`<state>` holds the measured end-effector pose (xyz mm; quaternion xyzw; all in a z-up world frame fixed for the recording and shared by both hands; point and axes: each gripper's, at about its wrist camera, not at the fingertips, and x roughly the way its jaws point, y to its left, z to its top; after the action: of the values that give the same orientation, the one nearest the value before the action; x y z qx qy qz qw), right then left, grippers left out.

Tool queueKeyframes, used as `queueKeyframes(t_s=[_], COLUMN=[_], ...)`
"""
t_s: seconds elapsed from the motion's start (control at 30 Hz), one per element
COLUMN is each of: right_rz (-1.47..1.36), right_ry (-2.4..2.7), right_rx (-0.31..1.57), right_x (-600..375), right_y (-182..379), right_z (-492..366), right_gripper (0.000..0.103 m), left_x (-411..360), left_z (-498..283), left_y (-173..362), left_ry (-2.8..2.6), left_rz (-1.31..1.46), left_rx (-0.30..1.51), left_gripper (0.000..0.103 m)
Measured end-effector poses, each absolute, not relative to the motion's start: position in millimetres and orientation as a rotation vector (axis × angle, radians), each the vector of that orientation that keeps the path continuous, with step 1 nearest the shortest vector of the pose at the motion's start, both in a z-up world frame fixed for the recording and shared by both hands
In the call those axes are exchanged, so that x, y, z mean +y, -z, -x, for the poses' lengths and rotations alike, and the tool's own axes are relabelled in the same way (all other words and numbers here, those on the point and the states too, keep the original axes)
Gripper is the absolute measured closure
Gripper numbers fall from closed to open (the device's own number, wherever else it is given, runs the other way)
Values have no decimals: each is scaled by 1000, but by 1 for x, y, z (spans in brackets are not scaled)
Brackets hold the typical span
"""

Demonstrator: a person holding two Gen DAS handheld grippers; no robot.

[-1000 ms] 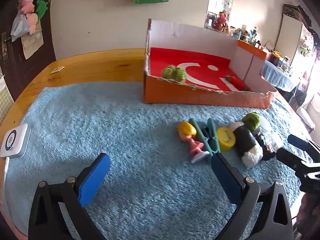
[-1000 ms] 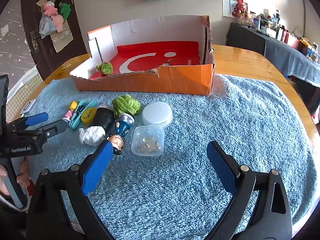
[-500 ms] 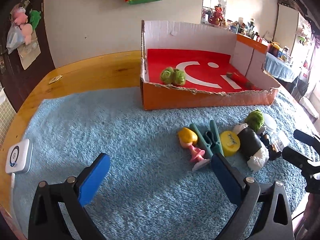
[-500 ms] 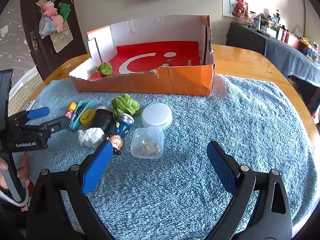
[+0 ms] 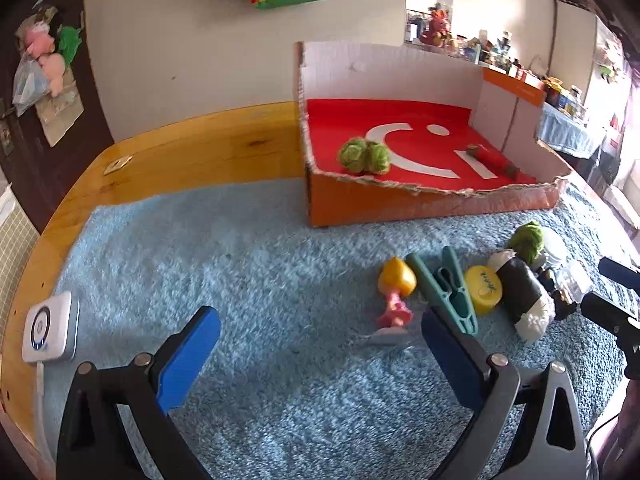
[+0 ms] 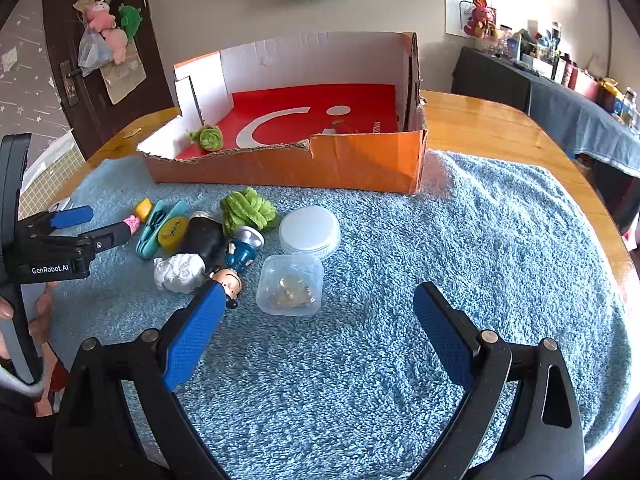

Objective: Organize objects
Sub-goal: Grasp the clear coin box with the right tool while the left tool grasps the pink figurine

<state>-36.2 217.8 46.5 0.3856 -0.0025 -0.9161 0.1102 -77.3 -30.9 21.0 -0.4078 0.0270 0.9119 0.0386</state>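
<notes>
An orange cardboard box [image 5: 400, 204] [image 6: 352, 164] with a red floor holds a green cabbage toy [image 5: 363, 155] [image 6: 208, 138] and a red stick [image 5: 492, 158]. On the blue towel lie a yellow-headed pink doll [image 5: 394, 292], a teal clip [image 5: 444, 288], a yellow disc [image 5: 484, 290], a black-and-white sushi toy [image 5: 524, 294], a green yarn knot [image 6: 248, 210], a small figurine [image 6: 236, 264], a white lid [image 6: 310, 230] and a clear tub [image 6: 290, 290]. My left gripper [image 5: 316, 344] [image 6: 88, 226] is open, left of the doll. My right gripper [image 6: 316, 316] is open just before the tub.
A white device [image 5: 50, 326] with a cable sits at the towel's left edge. The wooden table [image 5: 180, 160] rims the towel. A hand [image 6: 40, 312] holds the left gripper. Open towel [image 6: 500, 240] spreads to the right of the pile.
My left gripper has moved forward and nearer the doll and clip; the box looks closer. The right gripper has held still.
</notes>
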Motion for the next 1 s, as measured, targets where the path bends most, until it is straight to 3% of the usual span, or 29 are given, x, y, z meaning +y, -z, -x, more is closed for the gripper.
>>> queueKeyframes(t_s=[0.4, 0.67, 0.83, 0.87, 0.9, 1.0], right_rz=[-1150, -1160, -1110, -1095, -1083, -1057], right_ry=[2664, 2658, 2663, 2664, 2658, 2660], right_rx=[-1, -18, -15, -12, -20, -30], right_x=[215, 218, 214, 213, 213, 213], right_y=[-44, -41, -39, -38, -38, -36], right_z=[44, 49, 45, 43, 42, 39], right_gripper=[10, 37, 53, 65, 68, 69], left_x=[-18, -13, -8, -7, -5, -5], left_z=[91, 90, 83, 83, 82, 78], left_y=[-16, -16, -17, -17, -17, -19], left_ry=[-2686, -2681, -2659, -2659, -2655, -2647], left_rz=[1267, 1216, 1171, 1163, 1156, 1133], left_rx=[107, 96, 79, 87, 92, 59], left_gripper=[27, 42, 70, 76, 82, 81])
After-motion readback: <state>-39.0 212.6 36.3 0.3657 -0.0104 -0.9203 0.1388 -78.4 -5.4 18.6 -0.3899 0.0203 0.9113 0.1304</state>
